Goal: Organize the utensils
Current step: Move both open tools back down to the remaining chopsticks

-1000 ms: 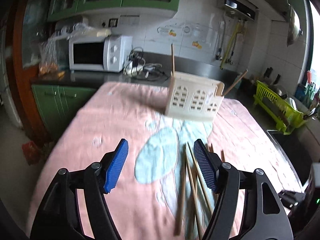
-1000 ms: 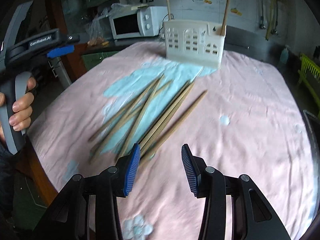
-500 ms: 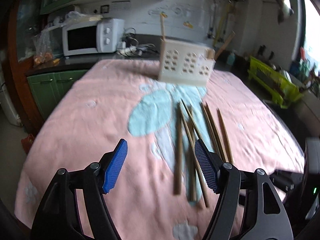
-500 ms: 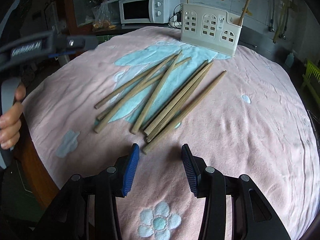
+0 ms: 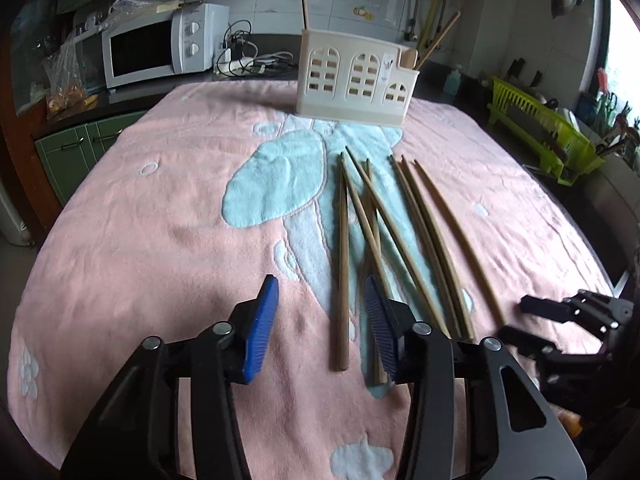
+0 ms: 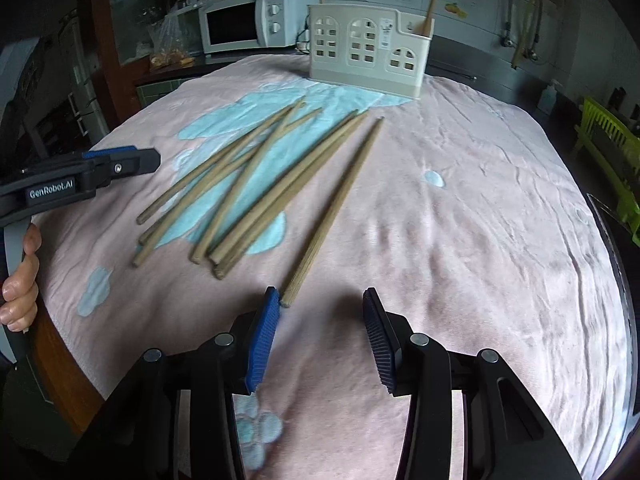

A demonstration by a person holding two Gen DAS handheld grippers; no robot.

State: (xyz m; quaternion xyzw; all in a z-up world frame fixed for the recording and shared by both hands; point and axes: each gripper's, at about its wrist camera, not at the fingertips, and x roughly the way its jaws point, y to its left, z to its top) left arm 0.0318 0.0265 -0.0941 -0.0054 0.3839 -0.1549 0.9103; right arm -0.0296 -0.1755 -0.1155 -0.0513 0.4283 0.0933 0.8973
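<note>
Several wooden chopsticks point(image 5: 400, 236) lie loose on the pink towel point(image 5: 160, 240); they also show in the right wrist view point(image 6: 256, 192). A cream utensil holder point(image 5: 356, 78) stands at the far end with two sticks upright in it; the right wrist view shows the holder point(image 6: 368, 54) too. My left gripper point(image 5: 322, 312) is open and empty, low over the near ends of the leftmost chopsticks. My right gripper point(image 6: 320, 320) is open and empty; the near end of the lone right chopstick point(image 6: 336, 212) lies just by its left finger.
A white microwave point(image 5: 160, 46) and cables sit on the counter behind the table. A green dish rack point(image 5: 540, 132) stands at the right. The left gripper and the hand holding it show at the left of the right wrist view point(image 6: 80, 176).
Both grippers have dropped lower and closer to the near ends of the chopsticks. Their jaws stay open. The chopsticks and holder have not moved.
</note>
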